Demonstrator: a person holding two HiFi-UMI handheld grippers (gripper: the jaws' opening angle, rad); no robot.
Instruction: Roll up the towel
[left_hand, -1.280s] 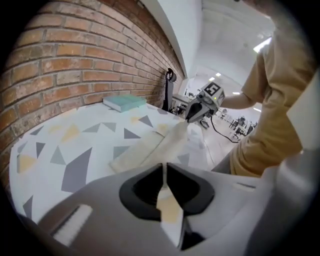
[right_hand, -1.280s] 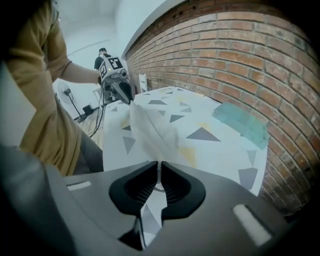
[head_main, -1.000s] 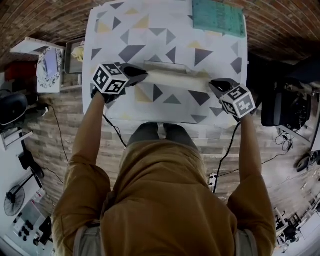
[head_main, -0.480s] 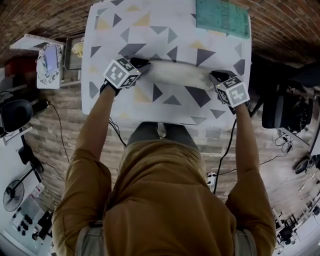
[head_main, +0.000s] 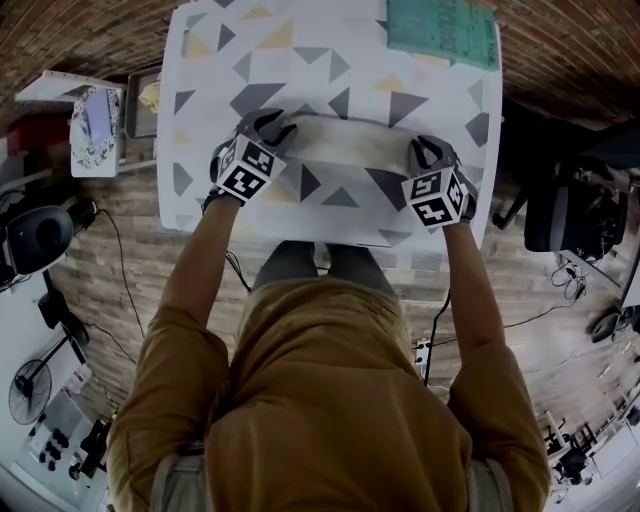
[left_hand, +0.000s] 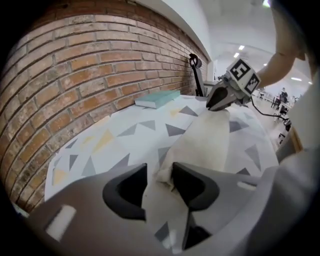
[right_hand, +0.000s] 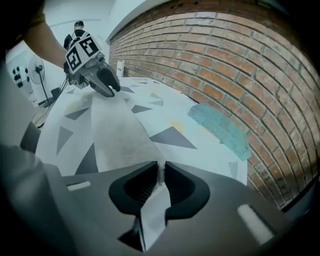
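Jaws of my left gripper (left_hand: 159, 176) are opening around one end of the towel (left_hand: 207, 137) while my right gripper (right_hand: 161, 172) pinches the other end (a thin edge), which lies across the triangle-patterned table (head_main: 212, 95).

towel (head_main: 345, 145): matt cloth | wall (left_hand: 75, 65): rough brick | floor (head_main: 130, 232): wood planks

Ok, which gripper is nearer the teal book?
Right. The right gripper pinches the towel end toward the teal book; the left gripper, jaws opening around the towel, is farther across.
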